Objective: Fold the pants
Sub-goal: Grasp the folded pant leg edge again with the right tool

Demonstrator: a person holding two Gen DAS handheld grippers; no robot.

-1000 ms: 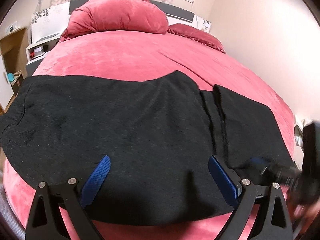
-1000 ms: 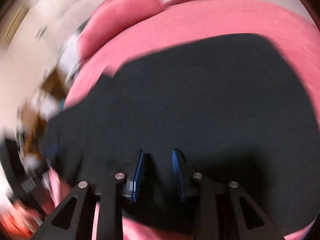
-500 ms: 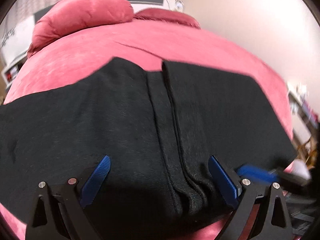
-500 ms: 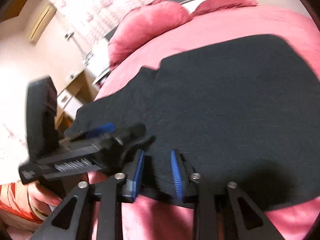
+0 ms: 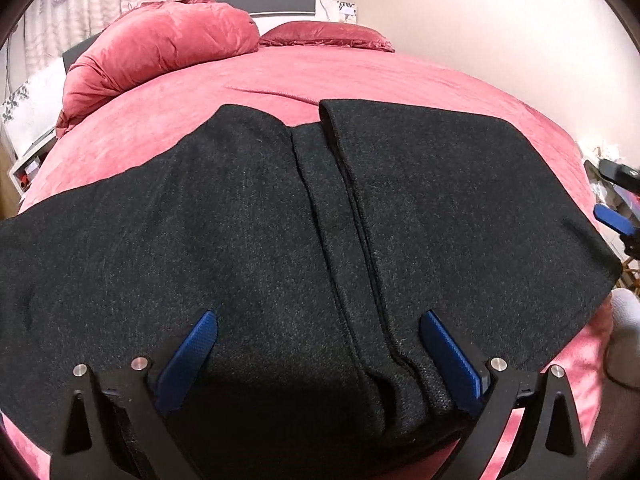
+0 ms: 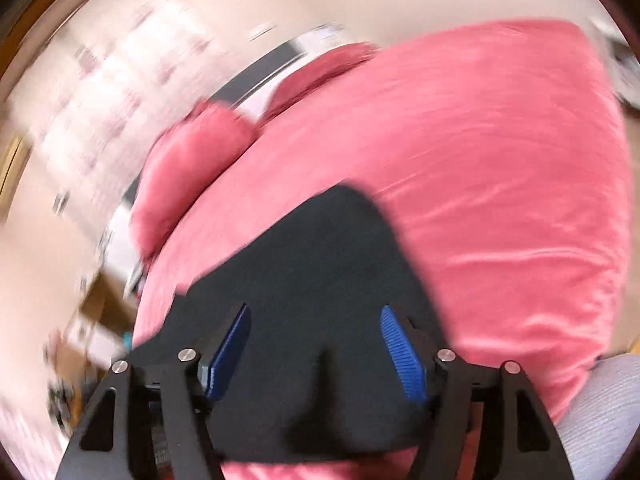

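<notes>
Motion blur smears pants [image 6: 320,280] under the opening right claw [image 6: 316,344].

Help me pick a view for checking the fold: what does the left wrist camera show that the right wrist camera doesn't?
Left wrist only: the fold seam where one layer of the pants overlaps the other, two pillows, the right gripper at the frame's edge, and the left gripper, wide open over the cloth.

Right wrist only: its own jaws opening above one end of the cloth, and a light grey fabric at the lower right. It is badly blurred.

Both: the black pants lying on the red bed.
</notes>
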